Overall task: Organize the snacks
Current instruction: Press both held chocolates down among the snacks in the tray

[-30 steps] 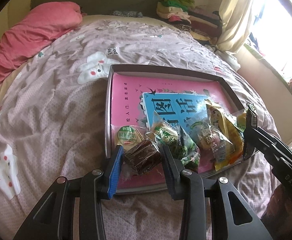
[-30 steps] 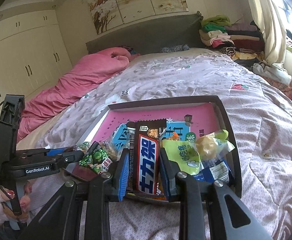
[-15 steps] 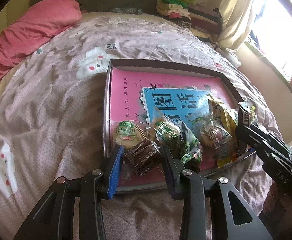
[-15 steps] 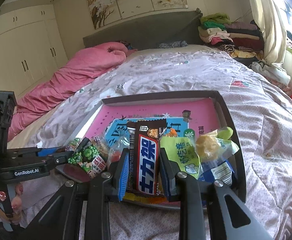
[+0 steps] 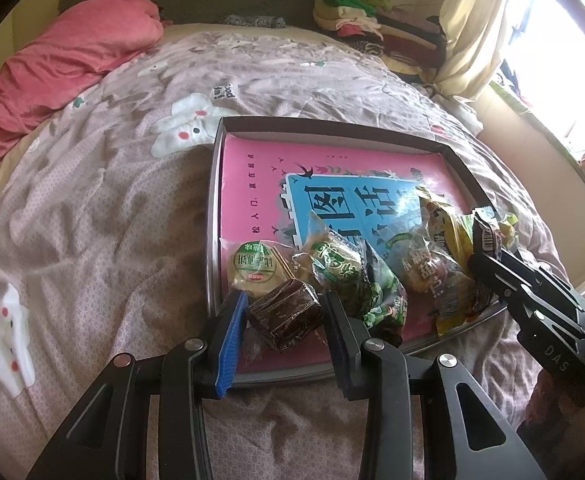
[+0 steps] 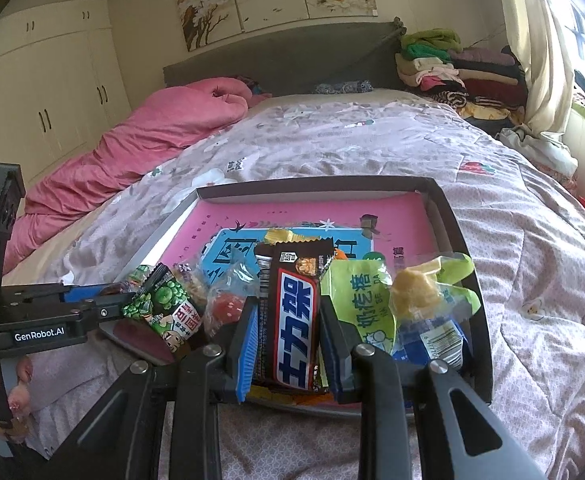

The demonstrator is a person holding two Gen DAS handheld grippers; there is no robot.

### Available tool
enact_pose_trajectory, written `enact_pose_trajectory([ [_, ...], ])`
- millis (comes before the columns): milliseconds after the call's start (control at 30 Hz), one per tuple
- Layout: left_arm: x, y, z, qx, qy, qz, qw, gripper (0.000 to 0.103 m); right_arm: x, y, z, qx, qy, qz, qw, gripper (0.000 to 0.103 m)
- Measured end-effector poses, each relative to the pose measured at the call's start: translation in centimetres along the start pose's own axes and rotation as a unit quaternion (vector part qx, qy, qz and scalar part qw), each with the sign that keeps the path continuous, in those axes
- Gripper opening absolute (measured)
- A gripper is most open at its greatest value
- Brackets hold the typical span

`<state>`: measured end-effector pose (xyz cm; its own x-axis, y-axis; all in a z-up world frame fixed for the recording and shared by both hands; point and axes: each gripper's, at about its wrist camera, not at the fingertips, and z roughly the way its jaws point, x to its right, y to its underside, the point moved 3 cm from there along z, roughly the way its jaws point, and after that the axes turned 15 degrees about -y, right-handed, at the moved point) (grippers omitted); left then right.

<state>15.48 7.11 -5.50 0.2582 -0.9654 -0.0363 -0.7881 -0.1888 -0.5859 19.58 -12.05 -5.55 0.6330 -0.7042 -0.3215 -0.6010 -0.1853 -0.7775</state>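
Observation:
A shallow dark tray with a pink and blue printed floor lies on the bed; it also shows in the right wrist view. Several wrapped snacks lie along its near edge. My left gripper is shut on a dark brown wrapped cake at the tray's near left corner. My right gripper is shut on a brown Snickers bar held upright over the tray's near edge. A green pea snack bag and a round pastry lie beside the cake.
The bed has a mauve patterned quilt. A pink duvet lies at the far left. Folded clothes are stacked at the far right by a curtain. A green and blue packet lies right of the bar.
Both grippers have kept their hold. The views have shifted slightly closer over the tray's near edge; the snacks in the tray have stayed in place.

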Motion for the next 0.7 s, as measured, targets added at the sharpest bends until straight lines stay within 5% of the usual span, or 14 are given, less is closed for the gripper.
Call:
enact_pose_trajectory([
  [700,-0.01,-0.03,0.06,0.000,0.000,0.000,1.0000,0.040,-0.05,0.17,-0.47,0.000,-0.009,0.003,1.000,0.029],
])
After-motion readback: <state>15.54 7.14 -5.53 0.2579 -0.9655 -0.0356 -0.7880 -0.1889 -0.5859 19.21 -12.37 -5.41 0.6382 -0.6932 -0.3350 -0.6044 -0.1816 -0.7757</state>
